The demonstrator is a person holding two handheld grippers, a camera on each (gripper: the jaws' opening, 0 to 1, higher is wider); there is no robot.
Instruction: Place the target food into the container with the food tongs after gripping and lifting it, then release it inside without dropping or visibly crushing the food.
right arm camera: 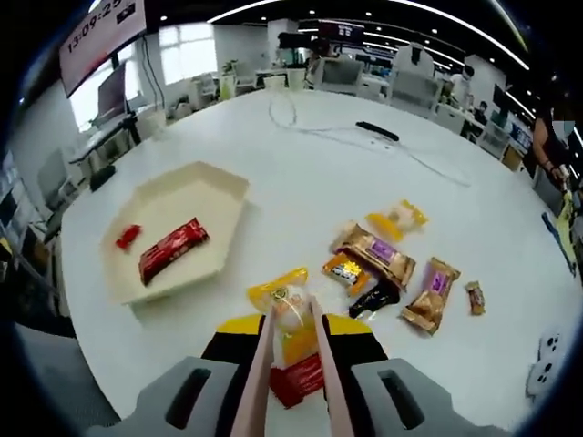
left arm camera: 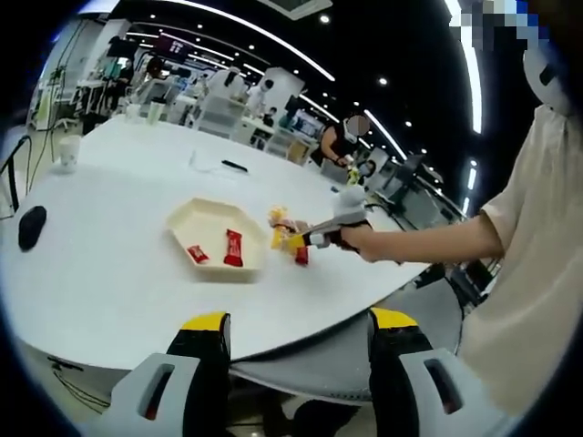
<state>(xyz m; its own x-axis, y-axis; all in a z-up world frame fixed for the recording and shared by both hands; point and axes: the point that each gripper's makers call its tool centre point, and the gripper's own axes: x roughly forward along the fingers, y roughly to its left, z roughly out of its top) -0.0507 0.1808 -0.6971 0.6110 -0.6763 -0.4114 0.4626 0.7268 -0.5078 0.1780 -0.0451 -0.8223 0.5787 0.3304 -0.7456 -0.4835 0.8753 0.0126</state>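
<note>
So the right gripper is squeezed down on a pair of food tongs, and the tong tips are closed around a yellow snack packet with a clear window. The jaws sit close together because they have to keep the tongs pinched; let go and the tongs spring open. There's also a red packet tucked low between the tong arms, right by the jaws. I can't tell if it's pinched too or just lying under them.

From the left gripper view you can see the same thing from across the table: a hand and the right gripper holding the tongs out over the little pile of snacks, just beside the tray.

The left gripper is hanging back off the table edge, jaws wide apart, holding nothing. Looks like it's just staying out of the way.

The container, a cream hexagon tray, sits to the left of the tongs in the right gripper view, already holding a long red bar and a small red candy. The other wrapped snacks are spread out to the right, apart from the tray.

My guess is the grab is made and the carry to the tray is next. The grip looks gentle enough, packet not visibly squashed.
</note>
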